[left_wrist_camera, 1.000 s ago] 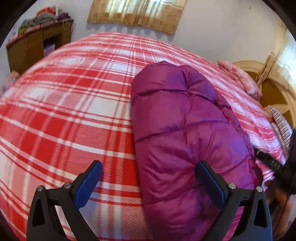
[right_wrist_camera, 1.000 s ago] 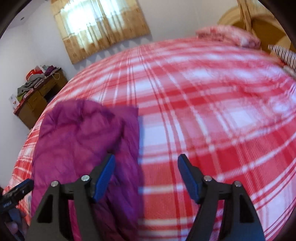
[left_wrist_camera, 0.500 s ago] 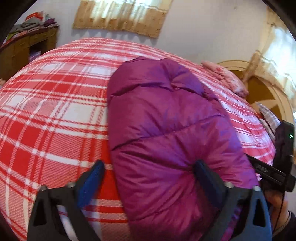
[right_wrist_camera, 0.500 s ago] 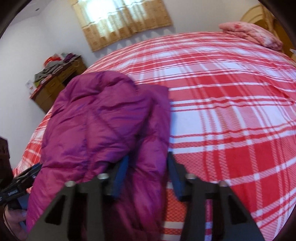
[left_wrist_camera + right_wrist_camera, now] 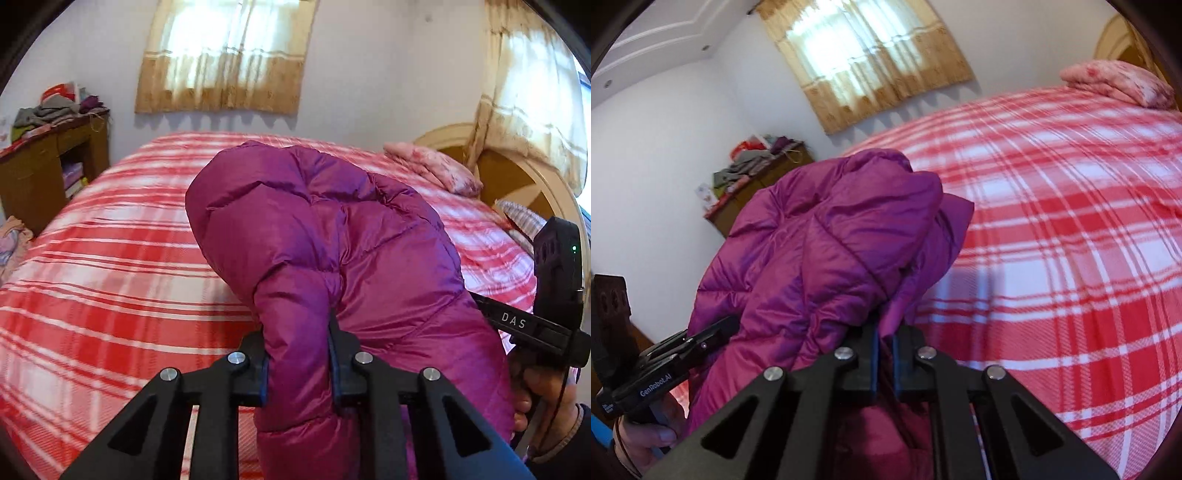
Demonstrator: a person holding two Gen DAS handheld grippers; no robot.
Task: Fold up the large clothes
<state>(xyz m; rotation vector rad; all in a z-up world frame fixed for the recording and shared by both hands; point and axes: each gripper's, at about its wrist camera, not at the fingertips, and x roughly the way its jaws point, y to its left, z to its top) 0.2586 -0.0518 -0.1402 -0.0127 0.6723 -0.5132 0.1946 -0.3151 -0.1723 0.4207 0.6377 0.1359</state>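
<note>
Evidently gripped at two spots along its near edge: left gripper [image 5: 297, 369] clamped on a thick, padded roll of the purple down jacket [image 5: 332, 236], right gripper [image 5: 884, 365] pinched nearly together on a thinner fold of the same garment. Hung raised off the plaid bed [image 5: 110, 277] at the near end and drooped away toward the bedspread beyond, probably so that the bulk could be carried over itself for another fold, or shifted as one bundle. Took hold at separate points, seemingly to keep the edge spread and the layers from sliding apart. Showed a slick, puffy shell, likely to spring open if released early. Looked already doubled into a narrow bundle, judging from the stacked quilted layers, so well along in the folding. Sat over the near side of the bed, well apart from the pink pillow [image 5: 432, 166] at the headboard end. Could not tell whether the far end touched the bedspread or hovered just above it. Called next, most likely, for lowering both grips together and pressing the padding flat before letting go.
</note>
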